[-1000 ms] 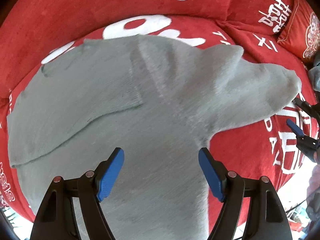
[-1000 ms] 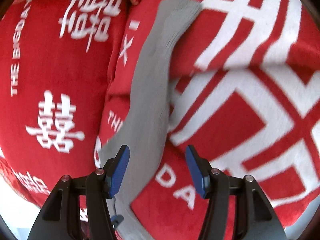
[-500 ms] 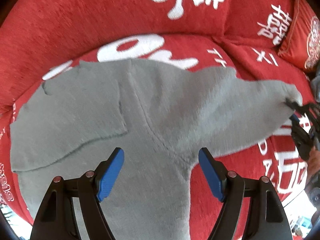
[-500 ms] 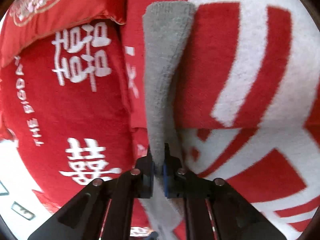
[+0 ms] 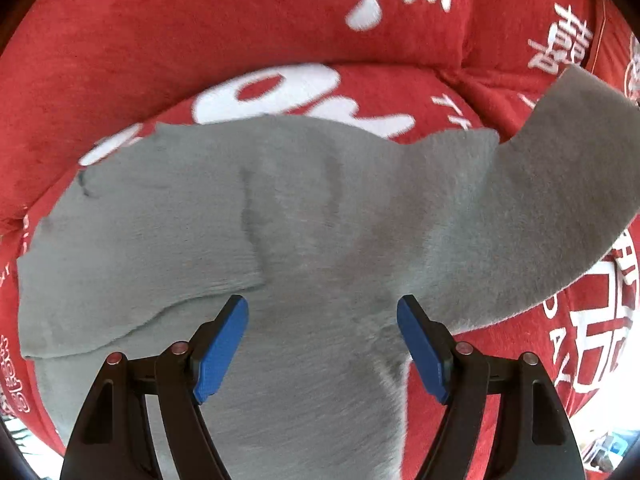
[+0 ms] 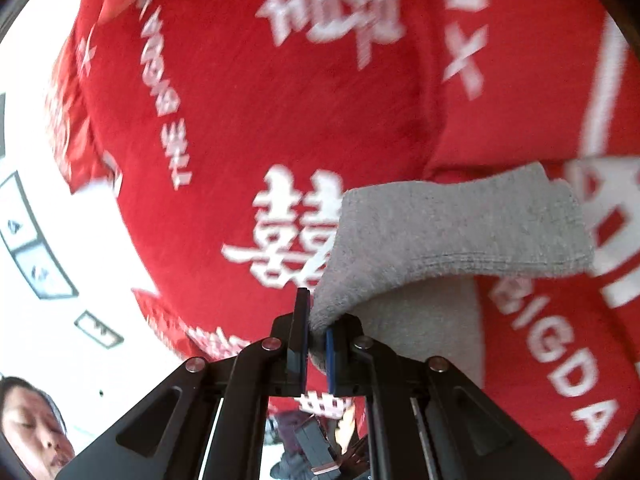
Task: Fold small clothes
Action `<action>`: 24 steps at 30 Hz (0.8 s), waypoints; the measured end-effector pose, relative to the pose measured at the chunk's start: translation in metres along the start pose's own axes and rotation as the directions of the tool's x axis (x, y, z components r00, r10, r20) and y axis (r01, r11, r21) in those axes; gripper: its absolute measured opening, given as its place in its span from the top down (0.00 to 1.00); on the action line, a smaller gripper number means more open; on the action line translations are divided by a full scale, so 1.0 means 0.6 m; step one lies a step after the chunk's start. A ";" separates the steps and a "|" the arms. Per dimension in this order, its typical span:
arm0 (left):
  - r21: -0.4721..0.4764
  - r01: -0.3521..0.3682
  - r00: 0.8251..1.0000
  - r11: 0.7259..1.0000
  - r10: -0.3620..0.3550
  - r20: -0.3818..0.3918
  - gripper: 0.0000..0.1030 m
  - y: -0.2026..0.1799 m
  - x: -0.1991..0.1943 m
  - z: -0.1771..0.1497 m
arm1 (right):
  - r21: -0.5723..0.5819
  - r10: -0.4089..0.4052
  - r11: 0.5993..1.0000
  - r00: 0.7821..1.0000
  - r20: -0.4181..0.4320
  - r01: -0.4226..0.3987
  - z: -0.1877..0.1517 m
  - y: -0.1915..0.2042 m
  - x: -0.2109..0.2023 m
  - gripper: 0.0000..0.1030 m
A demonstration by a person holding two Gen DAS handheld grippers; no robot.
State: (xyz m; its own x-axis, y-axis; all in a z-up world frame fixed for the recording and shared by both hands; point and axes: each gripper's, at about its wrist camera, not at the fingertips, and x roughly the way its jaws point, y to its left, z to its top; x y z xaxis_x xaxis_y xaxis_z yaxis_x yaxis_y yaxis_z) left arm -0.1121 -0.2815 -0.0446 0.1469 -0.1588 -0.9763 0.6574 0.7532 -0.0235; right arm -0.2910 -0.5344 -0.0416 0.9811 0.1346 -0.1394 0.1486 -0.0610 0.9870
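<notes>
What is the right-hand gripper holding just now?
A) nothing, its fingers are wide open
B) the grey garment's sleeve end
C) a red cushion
B: the right gripper has its blue pads pinched on the cuff of the grey garment, lifted off the red sofa cover.

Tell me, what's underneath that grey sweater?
The grey sweater lies on a red cushion with white lettering. Some lettering is hidden beneath it. One sleeve is lifted, pinched by the right gripper.

Your sweater point(image 5: 320, 240) lies spread on the sofa seat cushion point(image 5: 440, 92), backrest point(image 5: 200, 32) behind it; its left sleeve point(image 5: 132, 264) lies folded across the body, its right sleeve point(image 5: 560, 200) lifted at your right
</notes>
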 end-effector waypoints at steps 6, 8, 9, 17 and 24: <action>-0.053 0.007 0.999 0.999 -0.005 0.049 0.25 0.095 -0.044 -0.027 | -0.107 0.009 0.994 0.991 -0.135 -0.024 -0.064 0.069 0.123 0.93; -0.078 -0.003 0.998 0.997 0.008 0.056 0.25 0.133 -0.054 -0.033 | -0.147 -0.003 0.989 0.984 -0.176 -0.023 -0.089 0.089 0.163 0.93; -0.095 -0.011 0.998 0.995 0.017 0.059 0.25 0.161 -0.059 -0.037 | -0.176 -0.017 0.984 0.979 -0.204 -0.020 -0.107 0.100 0.188 0.93; -0.217 -0.050 0.995 0.975 0.068 0.077 0.25 0.328 -0.076 -0.078 | -0.425 -0.237 0.904 0.887 -0.397 0.052 -0.271 0.130 0.397 0.93; -0.312 -0.089 0.993 0.946 0.110 0.050 0.25 0.453 -0.060 -0.116 | -0.543 -0.478 0.819 0.743 -0.469 0.185 -0.414 0.036 0.532 0.90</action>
State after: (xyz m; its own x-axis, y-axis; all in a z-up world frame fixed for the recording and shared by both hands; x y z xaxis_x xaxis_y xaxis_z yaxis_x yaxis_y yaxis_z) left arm 0.0097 -0.0267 -0.0308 0.2545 -0.1067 -0.9612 0.3785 0.9256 -0.0025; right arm -0.0055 -0.2473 -0.0451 0.5994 0.5929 -0.5378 0.2354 0.5116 0.8264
